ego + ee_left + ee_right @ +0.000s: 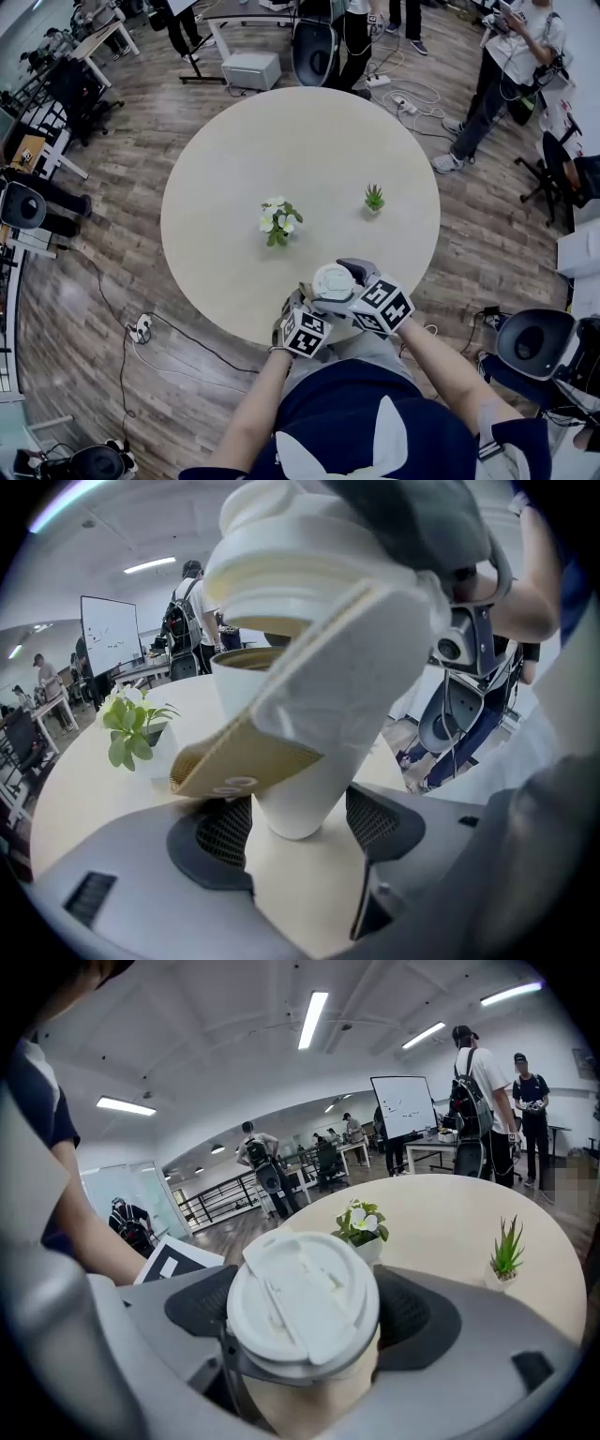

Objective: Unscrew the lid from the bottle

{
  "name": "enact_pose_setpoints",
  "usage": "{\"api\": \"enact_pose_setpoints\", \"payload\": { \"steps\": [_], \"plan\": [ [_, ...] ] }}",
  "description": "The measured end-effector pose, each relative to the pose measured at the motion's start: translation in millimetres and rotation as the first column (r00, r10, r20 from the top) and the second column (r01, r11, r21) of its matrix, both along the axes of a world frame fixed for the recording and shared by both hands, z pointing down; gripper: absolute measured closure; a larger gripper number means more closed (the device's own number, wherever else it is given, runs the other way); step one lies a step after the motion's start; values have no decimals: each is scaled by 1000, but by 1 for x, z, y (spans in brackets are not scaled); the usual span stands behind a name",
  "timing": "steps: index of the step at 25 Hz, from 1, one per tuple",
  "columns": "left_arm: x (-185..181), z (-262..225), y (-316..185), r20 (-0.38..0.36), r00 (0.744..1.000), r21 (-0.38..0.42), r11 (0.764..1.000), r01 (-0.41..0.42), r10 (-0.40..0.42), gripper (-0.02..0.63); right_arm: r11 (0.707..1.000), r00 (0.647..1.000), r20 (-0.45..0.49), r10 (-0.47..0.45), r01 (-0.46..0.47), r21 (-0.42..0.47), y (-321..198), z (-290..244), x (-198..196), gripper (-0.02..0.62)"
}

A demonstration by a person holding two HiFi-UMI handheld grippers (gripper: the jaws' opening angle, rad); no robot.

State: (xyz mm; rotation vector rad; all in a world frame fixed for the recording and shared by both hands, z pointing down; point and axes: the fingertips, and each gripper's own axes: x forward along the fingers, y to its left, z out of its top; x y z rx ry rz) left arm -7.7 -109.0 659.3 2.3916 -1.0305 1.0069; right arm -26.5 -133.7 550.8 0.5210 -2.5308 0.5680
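The bottle is a white cup-shaped vessel (295, 794) with a brown corrugated sleeve (239, 761). Its white lid (333, 279) is held over the near edge of the round table. My left gripper (298, 822) is shut on the vessel's lower body, a pad against each side. From above, my right gripper (305, 1321) is shut on the lid (303, 1302), with dark pads left and right of it. In the left gripper view the lid (281, 560) sits tilted, and a dark gap shows between it and the rim (248, 658). In the head view, the left gripper (302, 305) is below the right gripper (339, 283).
On the round beige table (234, 169) stand a small pot of white flowers (278, 222) and a small green plant (374, 198). Around it are people (506, 75), office chairs (532, 342), desks, and floor cables (141, 328).
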Motion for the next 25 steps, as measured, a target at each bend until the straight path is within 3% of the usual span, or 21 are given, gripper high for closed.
{"api": "enact_pose_setpoints", "payload": {
  "steps": [25],
  "plan": [
    [-7,5,2,12,1000,-10,1000,18,-18,305,980,973,121,198,-194,-42,-12,-44,19,143]
  ]
}}
